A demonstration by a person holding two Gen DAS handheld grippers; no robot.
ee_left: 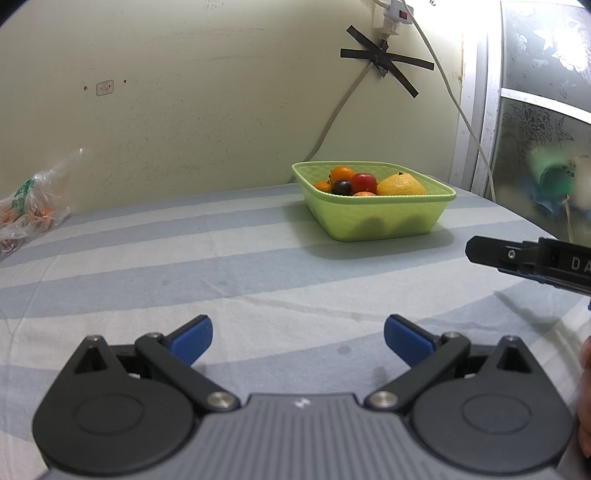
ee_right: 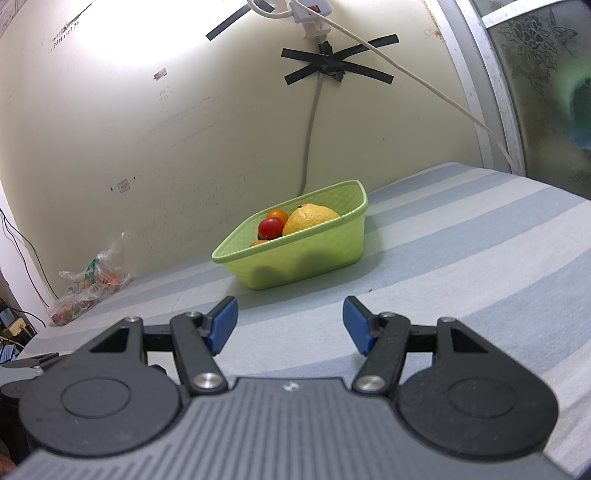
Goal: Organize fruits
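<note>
A light green plastic basket (ee_left: 380,221) stands on the striped cloth near the back wall; it also shows in the right wrist view (ee_right: 306,258). It holds a yellow lemon (ee_left: 400,185) (ee_right: 308,218), a red tomato (ee_left: 364,182) (ee_right: 270,228), small oranges (ee_left: 342,172) (ee_right: 277,214) and a dark plum (ee_left: 342,187). My left gripper (ee_left: 298,341) is open and empty, well short of the basket. My right gripper (ee_right: 290,325) is open and empty, just in front of the basket. Part of the right gripper shows at the right edge of the left wrist view (ee_left: 532,260).
A clear plastic bag with fruit (ee_left: 27,206) (ee_right: 88,284) lies at the far left by the wall. A power strip and cables (ee_right: 314,14) hang on the wall above the basket. A frosted window (ee_left: 543,129) stands at the right.
</note>
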